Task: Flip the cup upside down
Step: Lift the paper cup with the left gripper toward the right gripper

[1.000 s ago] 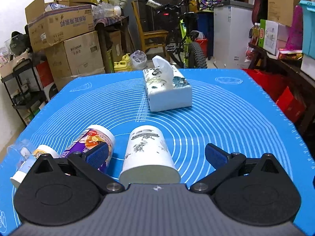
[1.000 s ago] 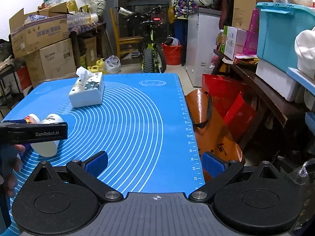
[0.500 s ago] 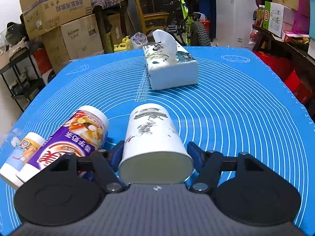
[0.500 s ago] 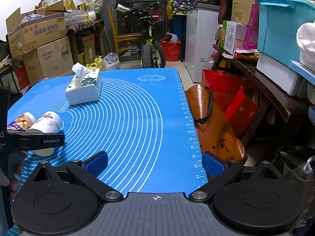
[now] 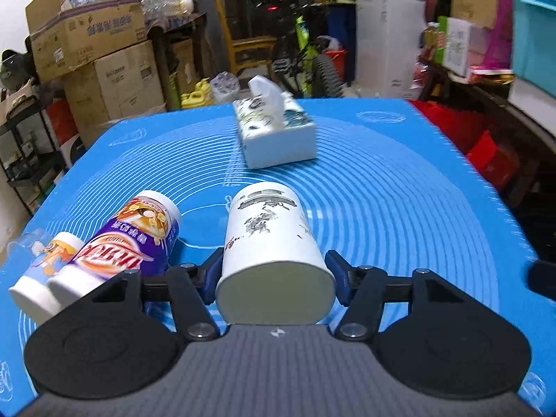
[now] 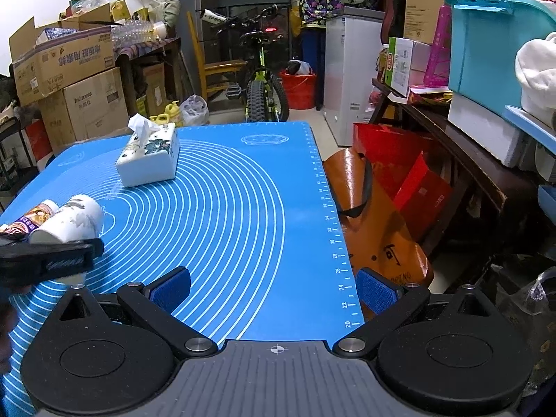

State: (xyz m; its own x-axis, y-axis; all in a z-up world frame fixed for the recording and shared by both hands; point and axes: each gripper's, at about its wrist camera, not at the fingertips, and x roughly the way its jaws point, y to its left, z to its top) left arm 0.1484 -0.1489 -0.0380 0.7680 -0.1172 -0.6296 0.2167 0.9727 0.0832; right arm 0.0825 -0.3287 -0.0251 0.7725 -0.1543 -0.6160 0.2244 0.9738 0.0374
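Observation:
A white paper cup (image 5: 271,239) with grey ink print lies on its side, its closed base toward the camera, held between the blue pads of my left gripper (image 5: 274,278), which is shut on it just above the blue mat (image 5: 399,208). The cup also shows in the right wrist view (image 6: 73,220) at the far left, with the left gripper's black body (image 6: 48,260) in front of it. My right gripper (image 6: 274,292) is open and empty over the mat's near right edge.
A purple-labelled can (image 5: 128,246) and a small white bottle (image 5: 41,274) lie left of the cup. A tissue box (image 5: 274,132) stands mid-mat further back. Cardboard boxes, a bicycle and shelves surround the table; an orange bag (image 6: 375,229) sits off the right edge.
My left gripper moved forward around the cup, closed on it, and has lifted it slightly with the view tilting. The right gripper has stayed open and nearly still.

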